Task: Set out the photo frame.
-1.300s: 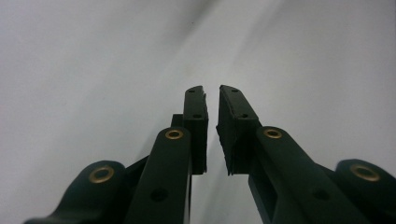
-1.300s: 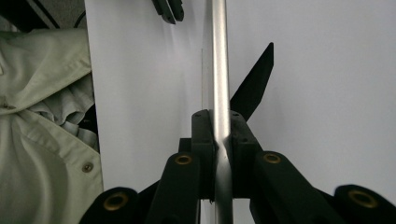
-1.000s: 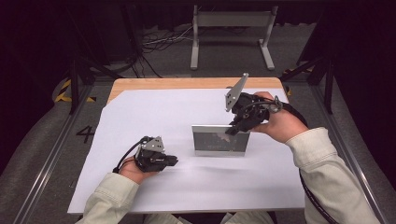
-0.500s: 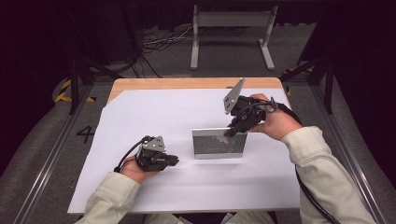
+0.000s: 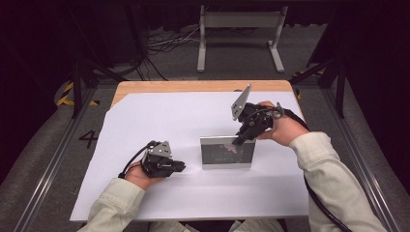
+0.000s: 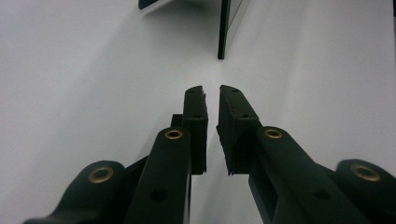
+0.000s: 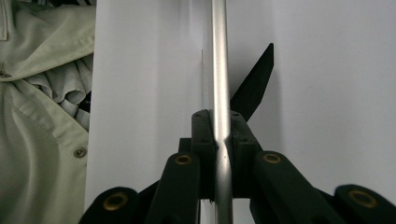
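A silver-edged picture frame (image 5: 227,154) stands on the white sheet (image 5: 159,116), its dark glass facing the person. My right gripper (image 5: 239,141) comes down from the upper right and is shut on the frame's top edge. In the right gripper view the thin metal edge (image 7: 218,56) runs between the closed jaws of that gripper (image 7: 221,114), and the frame's black back leg (image 7: 256,79) sticks out to the right. My left gripper (image 5: 183,167) lies on the sheet left of the frame, pointing at it. Its jaws (image 6: 211,88) are nearly together with nothing between them, a short way from the frame's side edge (image 6: 223,28).
The white sheet covers most of a wooden table (image 5: 193,86). A grey metal stand (image 5: 239,29) and cables (image 5: 164,43) lie on the floor beyond it. Rails run along both sides of the table. The person's pale jacket (image 7: 42,93) is close behind the frame.
The right gripper and the frame have shifted slightly toward the person. The left gripper has hardly moved.
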### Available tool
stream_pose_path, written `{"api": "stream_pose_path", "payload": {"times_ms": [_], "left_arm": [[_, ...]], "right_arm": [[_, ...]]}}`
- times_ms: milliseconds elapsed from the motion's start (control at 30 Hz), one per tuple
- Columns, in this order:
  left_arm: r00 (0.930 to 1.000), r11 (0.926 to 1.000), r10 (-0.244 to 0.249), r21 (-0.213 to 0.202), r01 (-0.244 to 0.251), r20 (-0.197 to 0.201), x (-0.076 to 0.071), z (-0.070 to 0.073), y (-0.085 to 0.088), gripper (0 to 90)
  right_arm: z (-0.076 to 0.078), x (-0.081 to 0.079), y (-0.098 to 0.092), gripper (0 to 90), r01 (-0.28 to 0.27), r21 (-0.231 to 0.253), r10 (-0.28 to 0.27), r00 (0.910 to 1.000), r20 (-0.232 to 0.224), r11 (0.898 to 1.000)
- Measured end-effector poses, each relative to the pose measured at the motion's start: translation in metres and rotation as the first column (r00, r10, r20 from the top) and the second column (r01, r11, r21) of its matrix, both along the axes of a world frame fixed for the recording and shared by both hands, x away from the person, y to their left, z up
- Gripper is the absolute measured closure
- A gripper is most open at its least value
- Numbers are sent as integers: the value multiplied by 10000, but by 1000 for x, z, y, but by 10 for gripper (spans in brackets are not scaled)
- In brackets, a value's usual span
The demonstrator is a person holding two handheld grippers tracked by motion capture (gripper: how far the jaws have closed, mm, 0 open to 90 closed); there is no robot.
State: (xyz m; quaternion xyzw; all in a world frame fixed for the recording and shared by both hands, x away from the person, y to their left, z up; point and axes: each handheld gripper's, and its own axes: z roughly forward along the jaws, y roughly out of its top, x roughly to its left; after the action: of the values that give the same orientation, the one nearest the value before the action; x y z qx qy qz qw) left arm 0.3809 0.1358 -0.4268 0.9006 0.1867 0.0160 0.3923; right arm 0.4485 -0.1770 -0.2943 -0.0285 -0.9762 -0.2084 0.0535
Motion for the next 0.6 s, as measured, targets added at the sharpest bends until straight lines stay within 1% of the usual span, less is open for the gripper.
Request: {"api": "stream_pose_path", "payload": {"times_ms": [233, 267, 300, 367, 433, 500, 533, 600], "left_arm": [[10000, 10000, -34, 5, 34, 10, 1, 0, 0, 814], [10000, 10000, -22, 1, 22, -13, 0, -1, -1, 813], [10000, 10000, -22, 1, 22, -13, 0, -1, -1, 813], [10000, 10000, -20, 18, 20, 1, 0, -1, -1, 813], [10000, 10000, -25, 16, 25, -17, 0, -1, -1, 812], [10000, 10000, -42, 17, 42, 27, 1, 0, -1, 812], [10000, 10000, -45, 17, 45, 36, 1, 0, -1, 813], [10000, 10000, -29, 15, 29, 0, 0, 0, -1, 812]], "right_arm": [[-5, 6, -6, 837, 59, 163, -55, 9997, -217, 9998], [-5, 6, -7, 837, -91, 140, 92, 9999, -127, 9999], [-5, 6, -7, 837, -91, 140, 92, 9999, -127, 9999], [-5, 6, -6, 833, -275, 82, 274, 9996, 50, 9996], [-5, 5, -5, 827, -332, 8, 332, 9992, 209, 9994], [-4, 5, -5, 822, -322, -19, 322, 9991, 270, 9995], [-4, 6, -5, 815, -293, -50, 294, 9989, 370, 9996], [-5, 7, -5, 804, -189, -55, 192, 9989, 419, 9998]]}}
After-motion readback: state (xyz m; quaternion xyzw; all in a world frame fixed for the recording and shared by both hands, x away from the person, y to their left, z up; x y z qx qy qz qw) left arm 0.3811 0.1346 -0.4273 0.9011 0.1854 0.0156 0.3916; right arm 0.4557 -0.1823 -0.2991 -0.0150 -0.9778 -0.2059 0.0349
